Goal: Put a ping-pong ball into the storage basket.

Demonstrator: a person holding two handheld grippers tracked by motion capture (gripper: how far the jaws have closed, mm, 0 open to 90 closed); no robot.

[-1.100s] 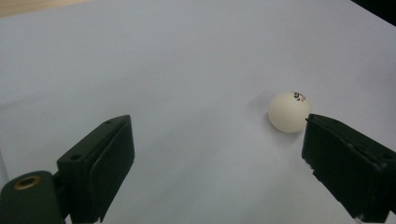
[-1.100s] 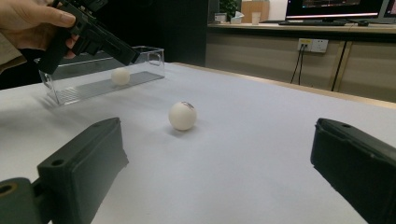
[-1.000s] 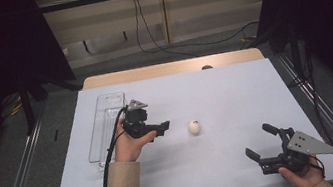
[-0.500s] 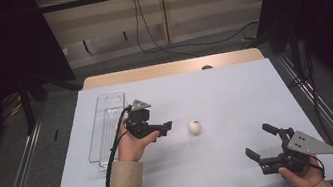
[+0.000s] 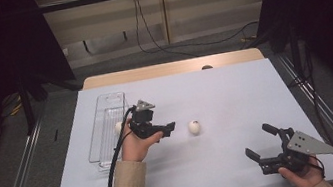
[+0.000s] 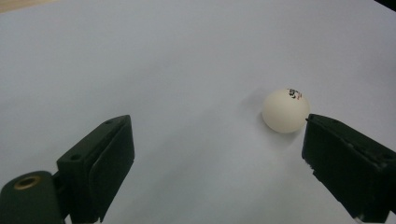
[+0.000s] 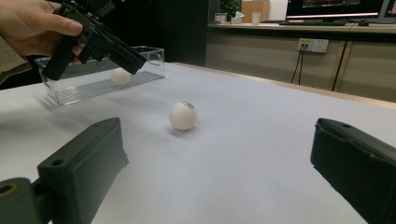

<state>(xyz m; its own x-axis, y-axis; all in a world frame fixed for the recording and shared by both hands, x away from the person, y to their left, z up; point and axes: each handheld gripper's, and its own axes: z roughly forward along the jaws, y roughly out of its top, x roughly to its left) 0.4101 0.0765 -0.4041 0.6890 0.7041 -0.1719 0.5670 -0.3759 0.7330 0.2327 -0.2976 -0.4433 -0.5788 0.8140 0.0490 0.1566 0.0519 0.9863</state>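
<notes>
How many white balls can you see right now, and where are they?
2. One ball lies loose on the white table, just ahead of the open left gripper. The other ball sits inside the clear tray; the hand may hide more there.

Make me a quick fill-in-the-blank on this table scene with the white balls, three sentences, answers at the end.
1. The left gripper, its jaws ____, points at the loose ball on the table.
2. A second ball lies inside the clear ____.
3. The right gripper, near the table's front edge, holds ____.

Missing words: open; tray; nothing
</notes>
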